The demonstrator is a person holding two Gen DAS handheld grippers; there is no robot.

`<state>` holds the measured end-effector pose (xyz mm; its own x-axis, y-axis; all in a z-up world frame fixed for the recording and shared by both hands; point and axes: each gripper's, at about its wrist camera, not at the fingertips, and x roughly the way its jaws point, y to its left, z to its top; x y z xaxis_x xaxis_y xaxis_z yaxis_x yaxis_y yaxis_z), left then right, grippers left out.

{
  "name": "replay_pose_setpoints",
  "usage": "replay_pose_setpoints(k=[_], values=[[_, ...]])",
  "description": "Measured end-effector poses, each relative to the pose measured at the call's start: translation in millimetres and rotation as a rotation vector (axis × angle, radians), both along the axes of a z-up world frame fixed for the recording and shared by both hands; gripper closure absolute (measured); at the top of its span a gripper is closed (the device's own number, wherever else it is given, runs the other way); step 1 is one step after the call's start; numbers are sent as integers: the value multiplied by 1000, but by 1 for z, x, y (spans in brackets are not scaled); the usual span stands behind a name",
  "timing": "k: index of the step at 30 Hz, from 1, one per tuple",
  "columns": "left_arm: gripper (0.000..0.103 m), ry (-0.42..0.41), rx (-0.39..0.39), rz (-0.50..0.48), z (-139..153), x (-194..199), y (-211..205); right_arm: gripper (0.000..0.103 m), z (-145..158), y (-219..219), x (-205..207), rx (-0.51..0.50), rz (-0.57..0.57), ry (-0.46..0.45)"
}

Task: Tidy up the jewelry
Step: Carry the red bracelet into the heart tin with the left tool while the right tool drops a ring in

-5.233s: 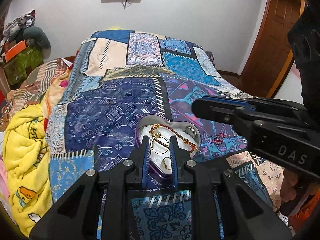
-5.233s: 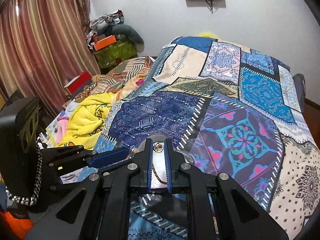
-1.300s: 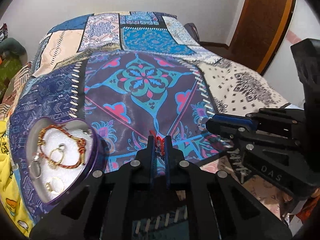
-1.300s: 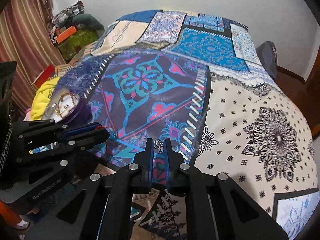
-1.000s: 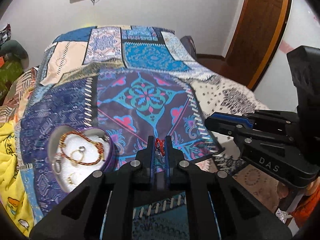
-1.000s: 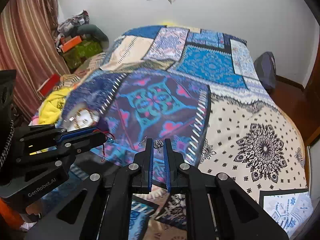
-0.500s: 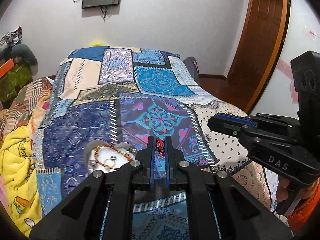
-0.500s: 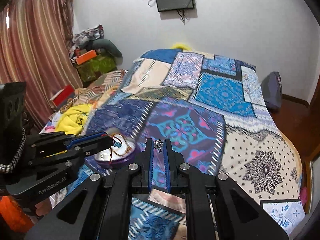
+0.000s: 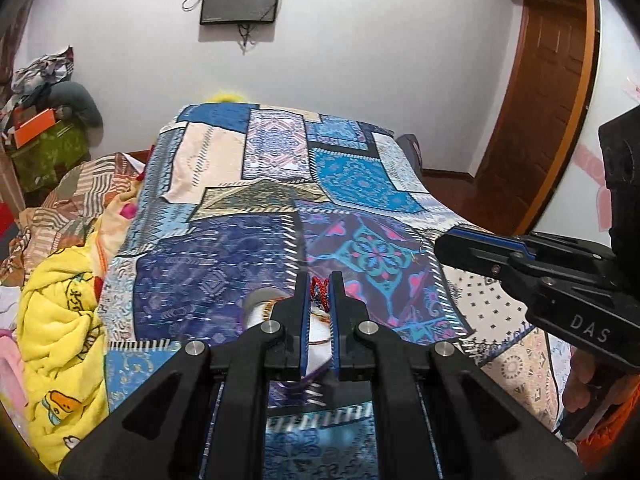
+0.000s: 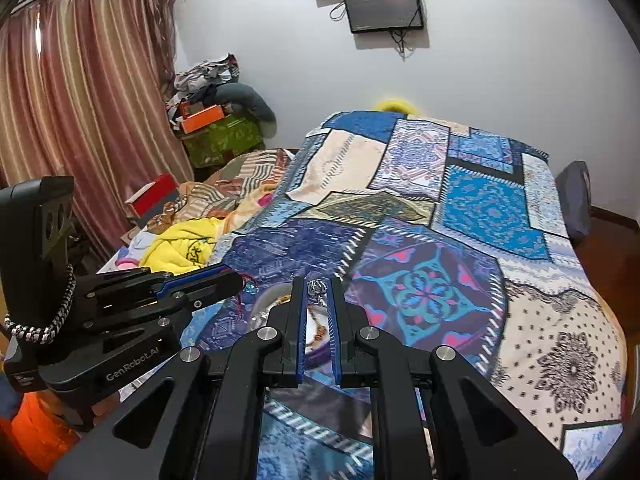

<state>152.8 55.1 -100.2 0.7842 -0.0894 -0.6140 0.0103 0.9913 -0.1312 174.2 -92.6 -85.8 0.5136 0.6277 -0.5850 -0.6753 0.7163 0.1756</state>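
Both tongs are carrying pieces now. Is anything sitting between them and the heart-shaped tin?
Nothing visible does. The left tongs pinch a red cord bracelet and the right tongs a small silver piece. The heart-shaped tin lies open on the bedspread just beyond both tips, though the fingers hide most of it.

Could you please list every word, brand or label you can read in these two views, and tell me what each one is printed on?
"DAS": white letters on the black body of the right gripper, seen in the left wrist view.
"GenRobot.AI": pale letters on the black body of the left gripper, seen in the right wrist view.
Dark characters on the yellow blanket: too distorted to read.
Wall screen: dark, no readable text.
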Motion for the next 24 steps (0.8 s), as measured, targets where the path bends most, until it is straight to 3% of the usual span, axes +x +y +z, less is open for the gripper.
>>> replay_pose_setpoints(k=[12,24], values=[[96,9,-19,9,-15,4,19,94,-24,34,9,-21,53,52],[96,77,-47,-24,-47,20,25,94,-61,48,29,-50,72,161]])
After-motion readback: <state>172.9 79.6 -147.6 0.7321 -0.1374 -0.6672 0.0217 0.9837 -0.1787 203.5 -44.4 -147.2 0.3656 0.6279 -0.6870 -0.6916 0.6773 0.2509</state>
